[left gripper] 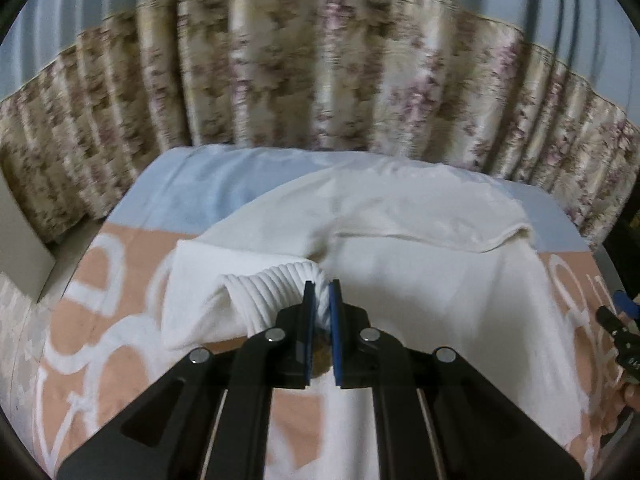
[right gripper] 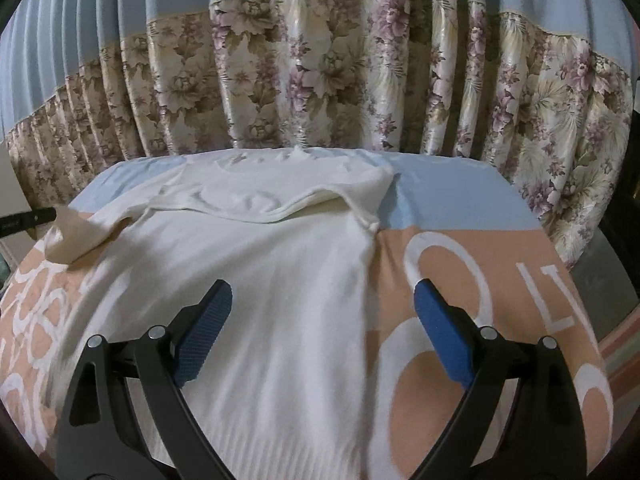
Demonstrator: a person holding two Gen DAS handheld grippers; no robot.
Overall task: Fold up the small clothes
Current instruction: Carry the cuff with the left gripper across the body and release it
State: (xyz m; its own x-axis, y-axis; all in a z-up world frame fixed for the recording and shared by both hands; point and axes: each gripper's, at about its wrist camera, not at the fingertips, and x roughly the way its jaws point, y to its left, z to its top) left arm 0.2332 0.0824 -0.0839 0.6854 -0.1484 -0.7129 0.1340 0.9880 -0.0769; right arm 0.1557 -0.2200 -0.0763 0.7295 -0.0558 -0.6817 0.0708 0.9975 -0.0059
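1. The left gripper (left gripper: 322,300) has its jaws clamped on the ribbed cuff (left gripper: 276,284) of a white sweater (left gripper: 420,280), the blue pads (left gripper: 335,320) pinching the knit between them.
2. The cuff's sleeve (left gripper: 192,292) bunches just left of those jaws, lifted off the cover.
3. The right gripper (right gripper: 324,320) holds its jaws wide apart with nothing between them; they hover above the sweater's (right gripper: 260,300) lower body, the left pad (right gripper: 206,332) over the knit and the right pad over the blanket (right gripper: 440,392).
4. Ahead of the right jaws, the sweater's far part is folded back on itself, with its edge (right gripper: 280,210) running across.
5. The sweater lies on a peach and blue blanket with white lettering.
6. Beyond everything hangs a floral curtain (right gripper: 340,80).
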